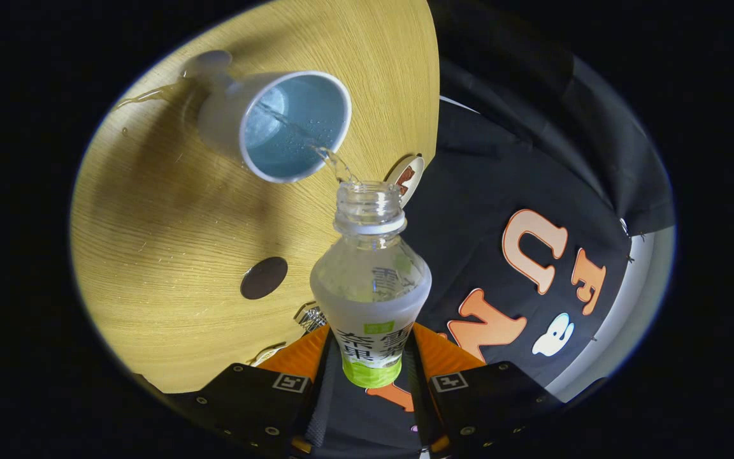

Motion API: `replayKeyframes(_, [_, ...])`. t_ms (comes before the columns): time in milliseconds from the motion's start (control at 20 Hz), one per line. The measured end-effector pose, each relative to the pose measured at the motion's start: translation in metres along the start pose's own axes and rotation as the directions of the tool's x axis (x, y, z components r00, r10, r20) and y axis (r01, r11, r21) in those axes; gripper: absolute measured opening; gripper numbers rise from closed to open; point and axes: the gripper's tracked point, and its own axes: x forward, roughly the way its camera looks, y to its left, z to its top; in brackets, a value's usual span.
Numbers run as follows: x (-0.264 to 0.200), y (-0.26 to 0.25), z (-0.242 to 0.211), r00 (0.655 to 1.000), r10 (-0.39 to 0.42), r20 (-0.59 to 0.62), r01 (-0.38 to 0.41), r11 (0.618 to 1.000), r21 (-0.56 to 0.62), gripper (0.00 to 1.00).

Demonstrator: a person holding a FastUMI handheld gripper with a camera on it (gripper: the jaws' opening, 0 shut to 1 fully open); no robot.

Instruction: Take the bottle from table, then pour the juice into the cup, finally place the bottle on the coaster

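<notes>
Gripper (370, 357) jaws clamp bottle (370, 280); stream enters cup (278, 124); wooden table (169, 255) wet.

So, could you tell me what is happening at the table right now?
The hand-held gripper is shut on the bottle, tipped toward the white cup. A thin stream runs from the open bottle mouth into the cup. Some liquid has spilled on the wooden table beside the cup. A dark round coaster lies nearer the fingers.
</notes>
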Motion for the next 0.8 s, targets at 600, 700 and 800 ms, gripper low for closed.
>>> replayKeyframes(600, [0.002,-0.020,0.004,0.999,-0.023,0.028,0.026,0.994,-0.108,0.55])
replayKeyframes(700, [0.001,-0.021,0.004,0.999,-0.019,0.033,0.023,0.992,-0.125,0.55])
replayKeyframes(800, [0.001,-0.022,0.004,0.999,-0.017,0.034,0.022,0.990,-0.142,0.55])
